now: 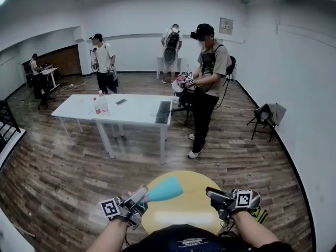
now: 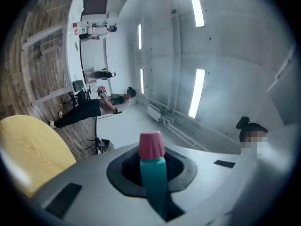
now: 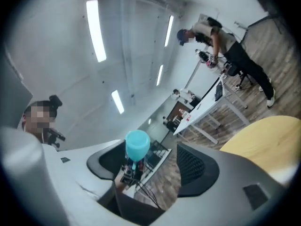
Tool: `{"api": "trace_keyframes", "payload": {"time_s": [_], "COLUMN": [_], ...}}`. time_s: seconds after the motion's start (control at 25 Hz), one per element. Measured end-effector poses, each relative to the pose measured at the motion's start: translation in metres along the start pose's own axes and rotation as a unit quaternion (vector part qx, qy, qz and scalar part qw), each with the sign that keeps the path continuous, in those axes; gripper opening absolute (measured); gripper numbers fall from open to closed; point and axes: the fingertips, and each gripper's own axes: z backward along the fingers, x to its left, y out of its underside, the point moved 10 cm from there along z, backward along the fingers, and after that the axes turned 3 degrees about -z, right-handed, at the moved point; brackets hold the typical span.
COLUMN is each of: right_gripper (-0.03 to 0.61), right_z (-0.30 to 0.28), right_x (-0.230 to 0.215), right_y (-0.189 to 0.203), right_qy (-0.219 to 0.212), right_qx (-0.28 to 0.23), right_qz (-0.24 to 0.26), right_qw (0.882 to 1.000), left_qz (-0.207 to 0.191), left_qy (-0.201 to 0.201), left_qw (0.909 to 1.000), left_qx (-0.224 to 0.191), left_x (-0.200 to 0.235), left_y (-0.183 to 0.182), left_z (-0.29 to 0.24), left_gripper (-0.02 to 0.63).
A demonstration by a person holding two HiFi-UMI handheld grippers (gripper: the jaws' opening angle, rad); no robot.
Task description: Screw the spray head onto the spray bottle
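The left gripper (image 1: 140,197) has its jaws clamped on the teal spray bottle (image 1: 164,189), held level above the round counter (image 1: 195,185) toward the right gripper (image 1: 212,194), whose jaws stand apart and empty, presumably free for the spray head.

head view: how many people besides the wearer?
4: a person at the far left, a person in a white shirt behind the white table, a person with a backpack at the back, a person in a black cap right of that table. More may be hidden.

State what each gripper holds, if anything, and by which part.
The left gripper grips the teal bottle by its narrow near end; the right gripper holds nothing.
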Motion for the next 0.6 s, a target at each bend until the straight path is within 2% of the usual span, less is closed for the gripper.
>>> {"api": "trace_keyframes", "payload": {"time_s": [0.08,0.16,0.2,0.28,0.48,0.6], "right_gripper": [0.24,0.077,0.028,0.026,0.025,0.025], "right_z": [0.009,0.011,0.011,0.01,0.009,0.011], "right_x": [-0.003,-0.002,-0.001,0.001,0.0,0.0], "right_y": [-0.003,-0.004,-0.003,-0.003,-0.003,-0.002], "right_qy": [-0.004,0.012,0.02,0.024,0.02,0.03], "right_qx": [-0.052,-0.067,-0.067,-0.063,-0.085,-0.081], "right_qz": [-0.015,0.004,0.016,0.033,0.022,0.04], "right_qw": [0.999,0.998,0.997,0.997,0.996,0.995], "left_qz": [0.007,0.008,0.006,0.003,0.007,0.005], "left_qy": [-0.012,-0.019,-0.021,-0.021,-0.014,-0.017], "left_qw": [0.9998,0.9997,0.9997,0.9998,0.9998,0.9998], "left_qx": [-0.011,-0.009,-0.005,0.002,0.007,0.009], "left_x": [0.004,0.008,0.008,0.008,0.006,0.008], "left_y": [0.001,0.004,0.006,0.011,0.015,0.015], "left_z": [0.007,0.008,0.007,0.003,-0.001,0.001], "left_gripper": [0.043,0.043,0.043,0.043,0.043,0.041]}}
